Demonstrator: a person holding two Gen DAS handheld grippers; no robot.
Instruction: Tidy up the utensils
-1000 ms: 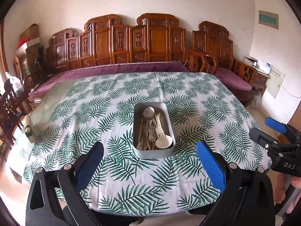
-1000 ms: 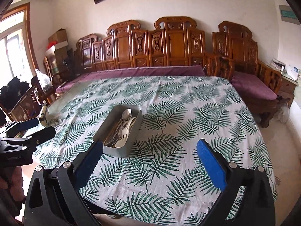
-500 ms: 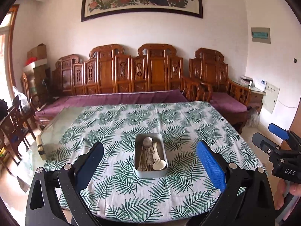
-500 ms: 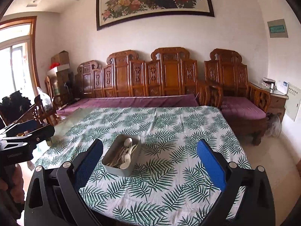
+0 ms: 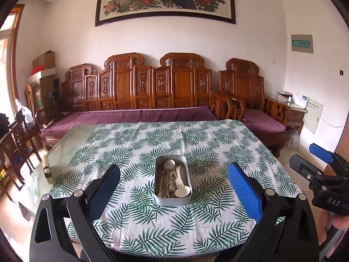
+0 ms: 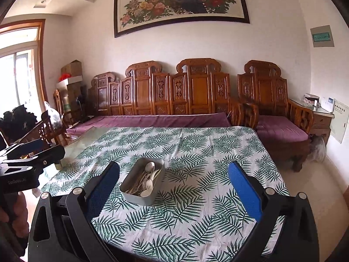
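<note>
A grey metal tin (image 5: pixel 173 199) (image 6: pixel 130 193) sits on the leaf-print tablecloth (image 5: pixel 196 144) (image 6: pixel 196 152). Inside it lies a heap of pale utensils (image 5: pixel 173 182) (image 6: pixel 145 180): spoons, forks and thin sticks. My left gripper (image 5: pixel 174 187) is open, held back from the table's near edge, nothing between its blue pads. My right gripper (image 6: pixel 174 187) is open too and empty, with the tin ahead and to its left. Each gripper shows in the other's view: the right gripper (image 5: pixel 320 163) at the right border, the left gripper (image 6: pixel 32 150) at the left border.
A carved wooden bench with purple cushions (image 5: pixel 135 115) (image 6: pixel 152 121) runs behind the table. Bare glass tabletop (image 5: pixel 63 146) shows at the left, with a small block (image 5: pixel 47 170) on it. Dark chairs (image 5: pixel 15 144) stand at the left, a side cabinet (image 6: pixel 320 118) at the right.
Both grippers have drawn back and up from the table, so the tin looks smaller and farther and the wall painting has come into view. Both stay open and empty.
</note>
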